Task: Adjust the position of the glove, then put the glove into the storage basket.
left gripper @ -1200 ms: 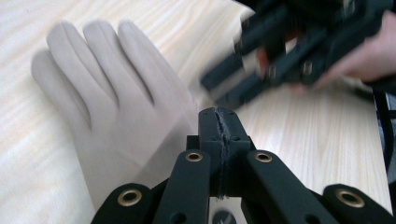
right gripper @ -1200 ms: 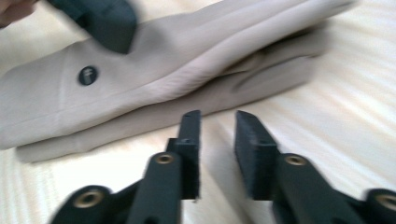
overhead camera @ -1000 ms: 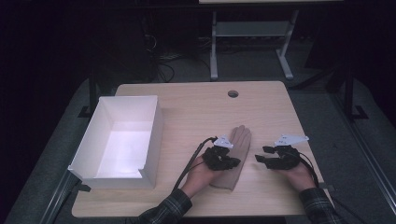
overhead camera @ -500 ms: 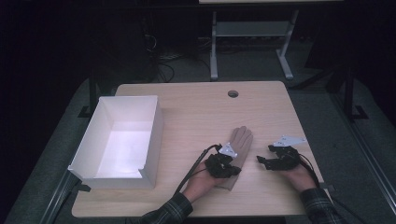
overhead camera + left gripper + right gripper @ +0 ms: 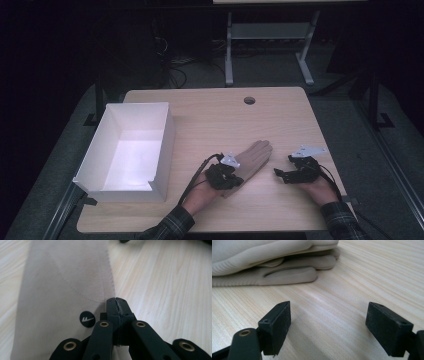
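1. Glove lies flat on the tabletop, toward its near edge and between the two hands, with the white box well apart at the left.
2. Left gripper has its fingers pressed together at the glove's cuff end; in the left gripper view they meet right at the fabric's edge, beside a small round logo. I cannot tell whether any cloth is caught between them.
3. If only the very edge is pinched, the glove may slip free on a lift or drag toward the box.
4. Right gripper sits just beside the glove, its fingers standing wide apart after opening just now, nothing between them, bare wood below.
5. With that side let go, the glove hangs from one corner if raised: it may fold, swing or catch on the box wall.
6. A low drag could bunch the fabric against the tabletop and pull it out of the left grip.
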A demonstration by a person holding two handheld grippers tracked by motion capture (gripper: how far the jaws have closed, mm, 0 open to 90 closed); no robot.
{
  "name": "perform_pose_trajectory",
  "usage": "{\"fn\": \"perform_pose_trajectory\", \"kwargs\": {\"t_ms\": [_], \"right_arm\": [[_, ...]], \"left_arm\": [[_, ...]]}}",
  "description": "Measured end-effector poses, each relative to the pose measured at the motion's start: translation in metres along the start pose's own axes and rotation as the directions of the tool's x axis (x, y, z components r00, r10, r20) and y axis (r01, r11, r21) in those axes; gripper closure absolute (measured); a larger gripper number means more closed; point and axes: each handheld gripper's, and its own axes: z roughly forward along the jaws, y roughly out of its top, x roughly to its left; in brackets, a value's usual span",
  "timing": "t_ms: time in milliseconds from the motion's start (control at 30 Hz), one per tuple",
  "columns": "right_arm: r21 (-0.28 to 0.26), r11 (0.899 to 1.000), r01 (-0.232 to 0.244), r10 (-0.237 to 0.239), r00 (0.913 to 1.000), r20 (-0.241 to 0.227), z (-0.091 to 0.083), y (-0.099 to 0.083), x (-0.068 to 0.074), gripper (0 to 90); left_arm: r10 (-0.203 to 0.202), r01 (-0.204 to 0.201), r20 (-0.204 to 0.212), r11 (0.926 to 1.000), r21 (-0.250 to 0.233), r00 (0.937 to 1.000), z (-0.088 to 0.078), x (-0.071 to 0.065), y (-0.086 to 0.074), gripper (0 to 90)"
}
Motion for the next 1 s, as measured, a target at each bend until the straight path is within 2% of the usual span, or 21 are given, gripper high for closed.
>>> {"fn": "perform_pose_trajectory", "kwargs": {"t_ms": [100, 200, 300, 367, 433, 500, 533, 600, 700, 767, 833, 933, 1000], "right_arm": [[0.000, 1.000, 0.000, 0.000, 1.0000, 0.001, 0.000, 0.000, 0.000, 19.3], [0.000, 1.000, -0.002, 0.002, 1.0000, 0.001, 0.000, 0.000, 0.000, 18.7], [0.000, 1.000, -0.002, 0.002, 1.0000, 0.001, 0.000, 0.000, 0.000, 18.5], [-0.001, 1.000, -0.005, 0.005, 1.0000, 0.001, 0.000, 0.000, 0.000, 18.4], [-0.001, 1.000, -0.005, 0.005, 1.0000, 0.001, 0.000, 0.000, 0.000, 18.4], [0.000, 1.000, -0.007, 0.007, 1.0000, 0.002, 0.001, 0.000, 0.001, 18.3], [-0.001, 1.000, -0.008, 0.008, 1.0000, 0.002, 0.001, 0.000, 0.001, 18.3], [0.000, 1.000, -0.009, 0.009, 1.0000, 0.002, 0.001, 0.000, 0.001, 18.3], [-0.001, 1.000, -0.009, 0.009, 1.0000, 0.003, 0.001, 0.000, 0.001, 18.2], [0.000, 1.000, -0.010, 0.010, 1.0000, 0.003, 0.001, 0.000, 0.001, 18.2], [0.000, 1.000, -0.009, 0.009, 1.0000, 0.003, 0.001, 0.000, 0.001, 18.2], [0.000, 1.000, -0.009, 0.009, 1.0000, 0.003, 0.001, 0.000, 0.001, 18.2], [0.000, 1.000, -0.009, 0.009, 1.0000, 0.003, 0.001, 0.000, 0.001, 18.2]], "left_arm": [[-0.022, 0.022, -0.018, 0.9997, -0.009, 0.9996, -0.007, 0.006, -0.004, 89.6], [-0.022, 0.021, -0.022, 0.9997, -0.014, 0.9995, -0.016, 0.010, -0.005, 89.5], [-0.017, 0.015, -0.047, 0.9993, -0.034, 0.9988, -0.026, 0.013, -0.003, 86.2], [-0.016, 0.013, -0.056, 0.9986, -0.051, 0.9983, -0.032, 0.017, 0.000, 82.6], [-0.034, 0.030, -0.061, 0.9968, -0.074, 0.9975, -0.036, 0.021, 0.003, 77.6], [-0.033, 0.028, -0.066, 0.9961, -0.083, 0.9973, -0.038, 0.025, 0.007, 69.3], [-0.018, 0.012, -0.078, 0.9969, -0.078, 0.9968, -0.038, 0.028, 0.009, 64.3], [-0.024, 0.018, -0.077, 0.9969, -0.077, 0.9967, -0.035, 0.030, 0.013, 52.2], [0.006, -0.011, -0.079, 0.9980, -0.063, 0.9969, -0.027, 0.035, 0.019, 40.2], [0.013, -0.017, -0.079, 0.9983, -0.056, 0.9968, -0.021, 0.039, 0.021, 34.9], [-0.006, 0.002, -0.059, 0.9982, -0.061, 0.9983, -0.014, 0.041, 0.023, 30.7], [-0.004, 0.002, -0.045, 0.9986, -0.053, 0.9990, -0.004, 0.043, 0.026, 24.2], [0.015, -0.017, -0.040, 0.9991, -0.038, 0.9991, 0.000, 0.044, 0.027, 20.8]]}}
